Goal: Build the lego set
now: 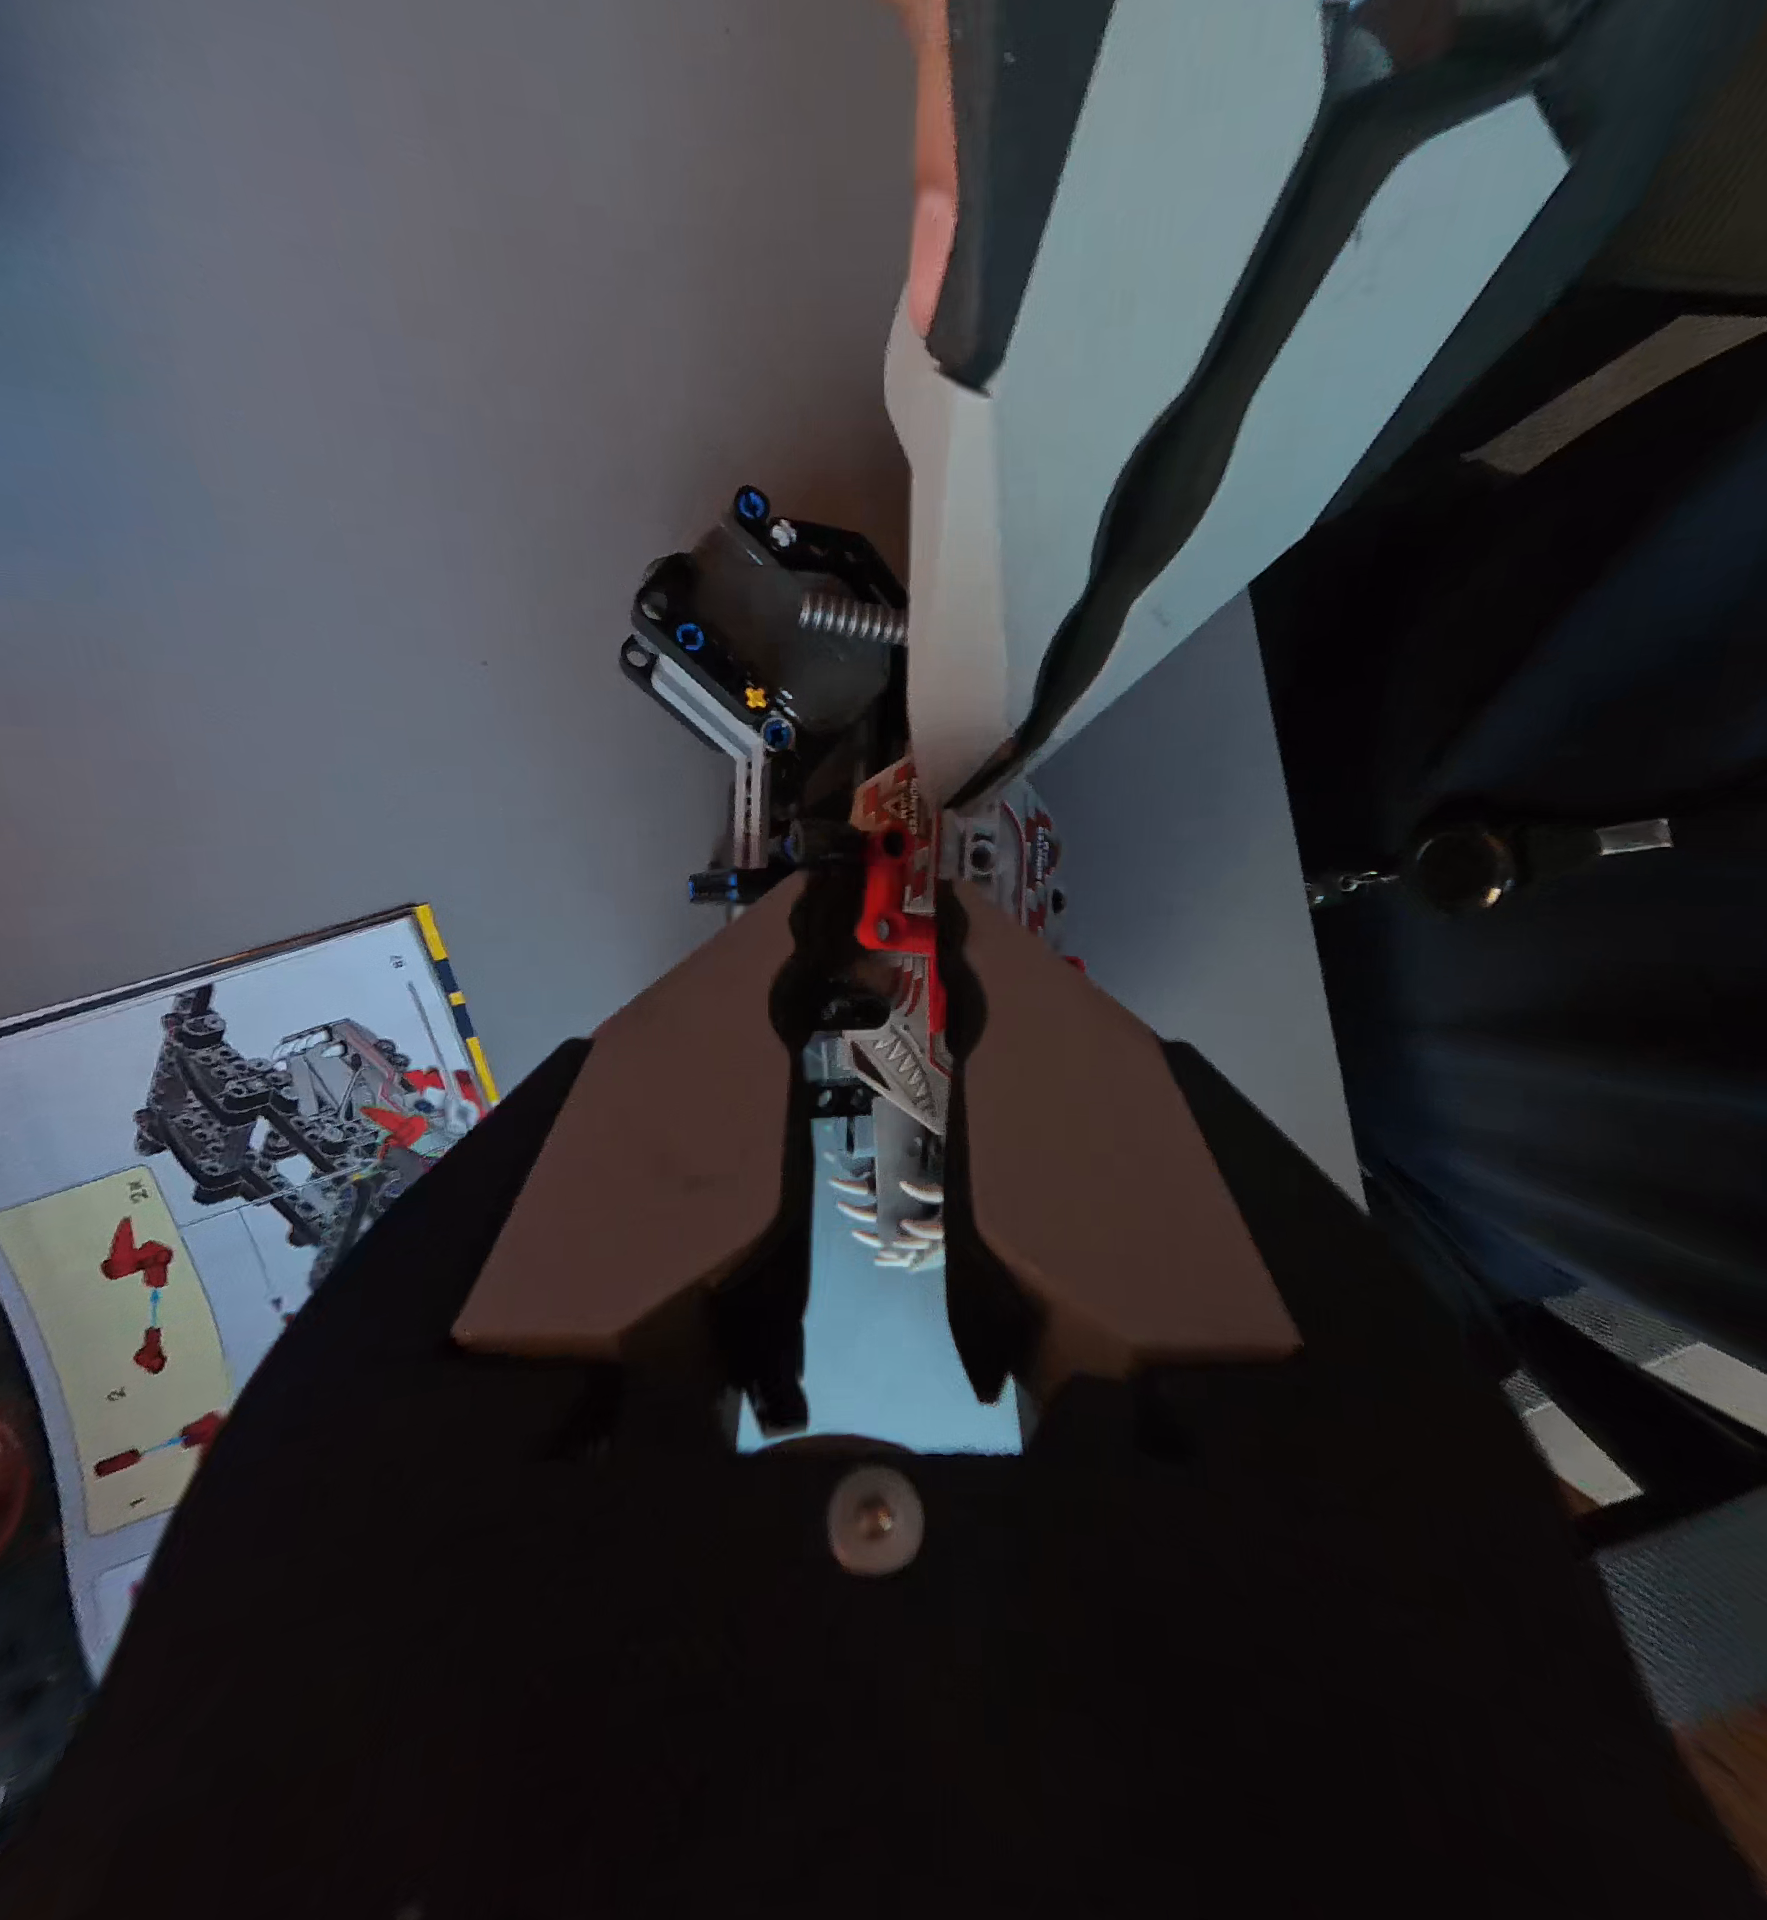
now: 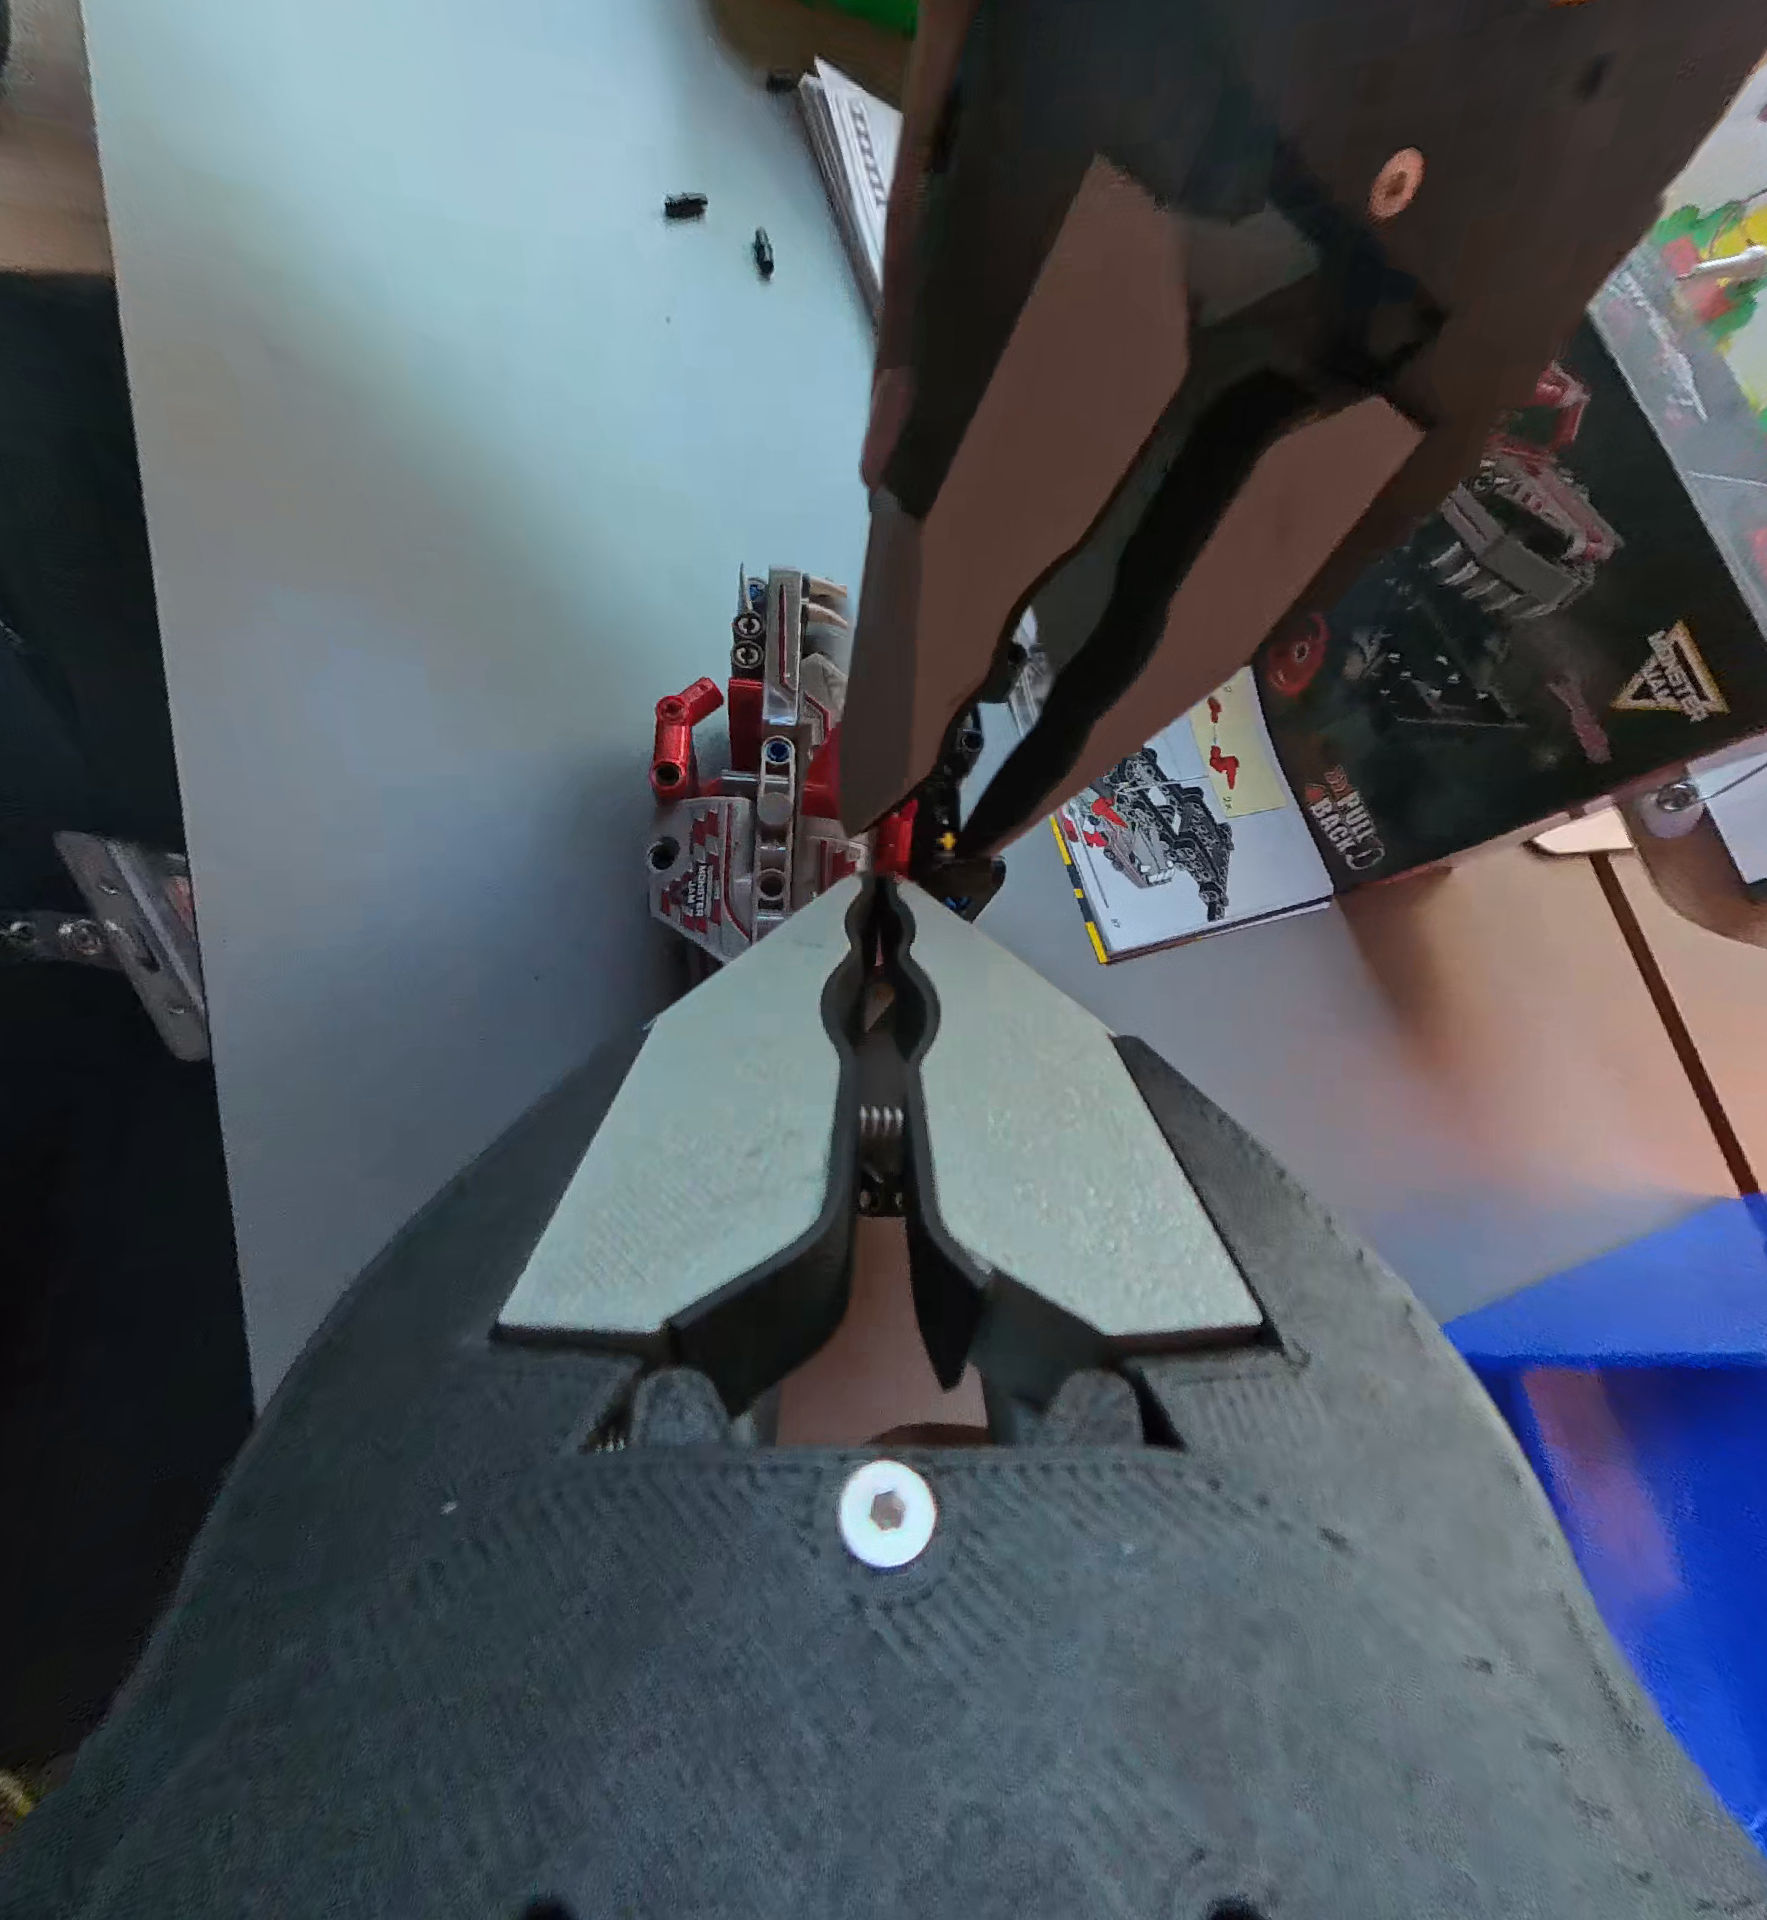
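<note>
We steady the half-built lego truck (image 1: 889,914) near the bench (image 1: 339,520) edge.
Left gripper (image 1: 874,935) fingers hold its body; right gripper (image 2: 881,883), fingers pinched nearly closed, meets a red connector (image 2: 894,836). Light, rigid, pops apart: we'd grip beams.

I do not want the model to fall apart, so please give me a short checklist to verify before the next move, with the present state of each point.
1. Left gripper holds the model: ok, its fingers close around the body.
2. Right gripper is at the red piece: ok, tips nearly shut at it; a firm grip cannot be told.
3. Red piece fully seated: cannot tell, the fingers hide the joint.
4. Booklet open and readable: ok, partly covered by the left gripper.
5. Spring end free: ok, nothing touches it.
6. Loose black pins within reach on the table: ok.
</note>
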